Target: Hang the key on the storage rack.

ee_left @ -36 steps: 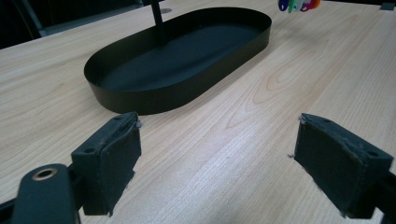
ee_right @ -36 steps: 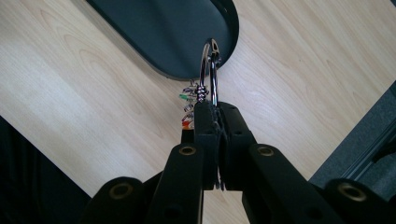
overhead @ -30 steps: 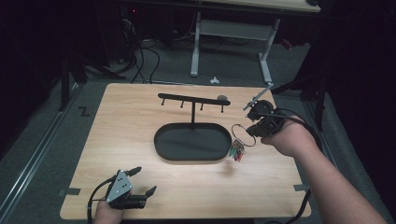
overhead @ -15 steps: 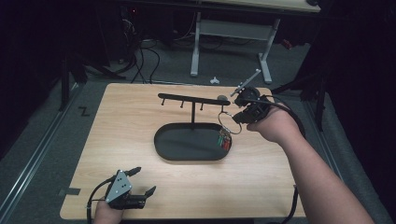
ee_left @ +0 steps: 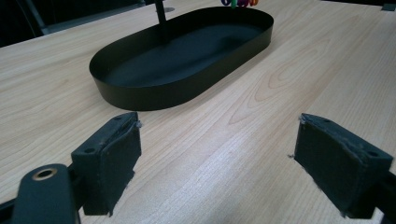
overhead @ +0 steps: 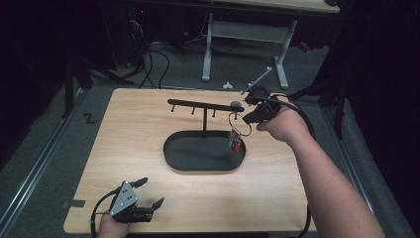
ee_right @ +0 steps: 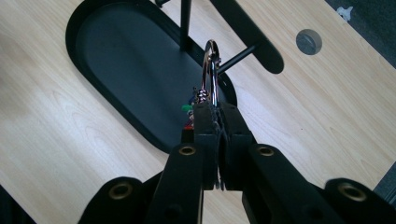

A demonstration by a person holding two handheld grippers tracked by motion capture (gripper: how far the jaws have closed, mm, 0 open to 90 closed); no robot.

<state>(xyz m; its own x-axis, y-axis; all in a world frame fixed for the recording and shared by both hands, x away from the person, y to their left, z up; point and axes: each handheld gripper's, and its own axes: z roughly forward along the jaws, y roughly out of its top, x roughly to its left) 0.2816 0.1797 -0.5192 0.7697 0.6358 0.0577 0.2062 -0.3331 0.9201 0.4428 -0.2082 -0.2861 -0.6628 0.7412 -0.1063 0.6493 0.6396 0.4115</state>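
Movement since the earlier frames belonged to the right hand: it had carried the right gripper [overhead: 249,115] leftward and farther from the person, from beside the tray's right end to the right tip of the black stand's crossbar [overhead: 203,105]. The wooden table [overhead: 148,148], the oval black tray [overhead: 204,150] and the left gripper [overhead: 147,192], resting near the table's near-left corner with its jaws wide apart on nothing, had stayed put. The right jaws were pinched together on the metal key ring [ee_right: 211,74], which stood up from between the pads just in front of a crossbar peg [ee_right: 238,57]. Coloured tags [overhead: 234,143] dangled below the ring over the tray's right end.
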